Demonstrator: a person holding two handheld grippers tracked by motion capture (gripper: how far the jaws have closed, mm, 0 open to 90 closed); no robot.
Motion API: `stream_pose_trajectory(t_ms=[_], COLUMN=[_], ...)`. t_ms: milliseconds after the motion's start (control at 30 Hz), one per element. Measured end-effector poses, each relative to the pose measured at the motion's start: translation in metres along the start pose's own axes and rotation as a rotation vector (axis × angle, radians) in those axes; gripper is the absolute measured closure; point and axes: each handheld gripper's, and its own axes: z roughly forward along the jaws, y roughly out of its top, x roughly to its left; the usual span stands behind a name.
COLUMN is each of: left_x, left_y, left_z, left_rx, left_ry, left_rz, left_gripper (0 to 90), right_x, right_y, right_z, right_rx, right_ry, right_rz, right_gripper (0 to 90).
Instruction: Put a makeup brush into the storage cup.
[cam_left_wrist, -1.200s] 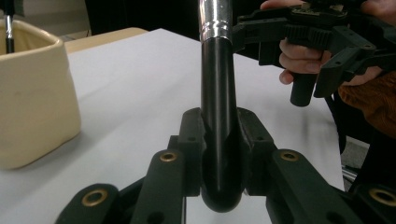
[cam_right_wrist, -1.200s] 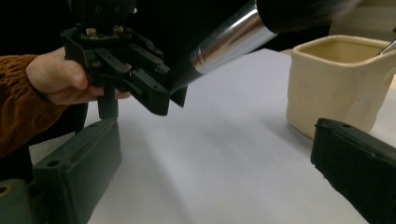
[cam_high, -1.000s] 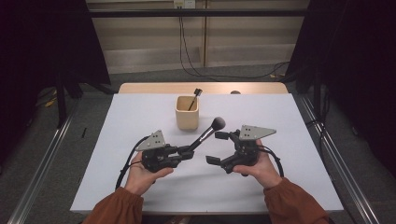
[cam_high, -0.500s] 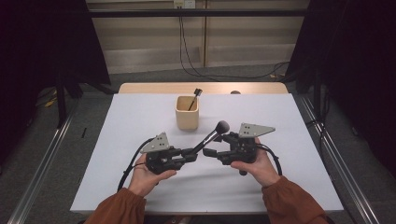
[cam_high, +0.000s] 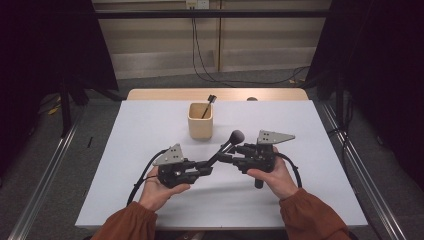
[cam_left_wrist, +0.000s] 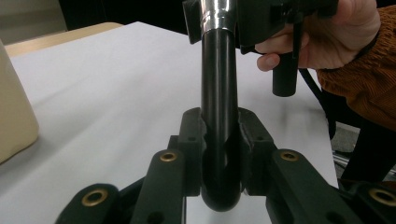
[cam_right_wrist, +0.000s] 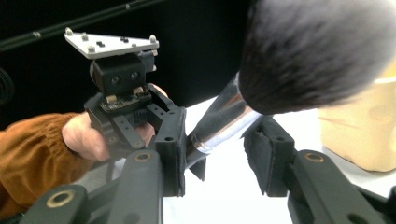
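Nearest the person, above the white tabletop (cam_high: 310, 165), the left hand-held gripper (cam_high: 202, 169) was clamped on the butt of the makeup brush (cam_high: 222, 150). The black handle (cam_left_wrist: 218, 116) looked light, stiff and glossy (so probably slippery). Just right, the right hand-held gripper (cam_right_wrist: 219, 161) had just been closing around the chrome ferrule (cam_right_wrist: 219, 123), one pad touching, the other apart. The bristles (cam_right_wrist: 317, 51) were soft, better left alone. Farther back stood a beige cup (cam_high: 200, 120)
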Motion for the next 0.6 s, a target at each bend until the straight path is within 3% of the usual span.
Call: stream_pose_trajectory(t_ms=[200, 300, 433, 600], left_x=[-0.0023, -0.0031, -0.0056, -0.0059], left_y=[0.0003, 0.0000, -0.0029, -0.0020], left_z=[0.0007, 0.0029, 0.0074, 0.0072], left_rx=[0.013, 0.020, 0.052, 0.035], left_ry=[-0.011, -0.019, -0.013, -0.005], left_rz=[0.021, 0.029, 0.051, 0.036], left_gripper=[74.3, 74.3, 73.7, 72.8], right_x=[-0.0003, -0.0021, -0.0018, -0.0021], right_y=[-0.0009, -0.0003, -0.0006, 0.0002], right_z=[0.0001, -0.0008, -0.0013, -0.0030], right_rx=[-0.004, -0.025, 0.008, 0.011], right_ry=[0.028, 0.064, 0.094, 0.099], right_rz=[0.023, 0.063, 0.060, 0.070], right_gripper=[63.6, 67.6, 70.7, 71.2])
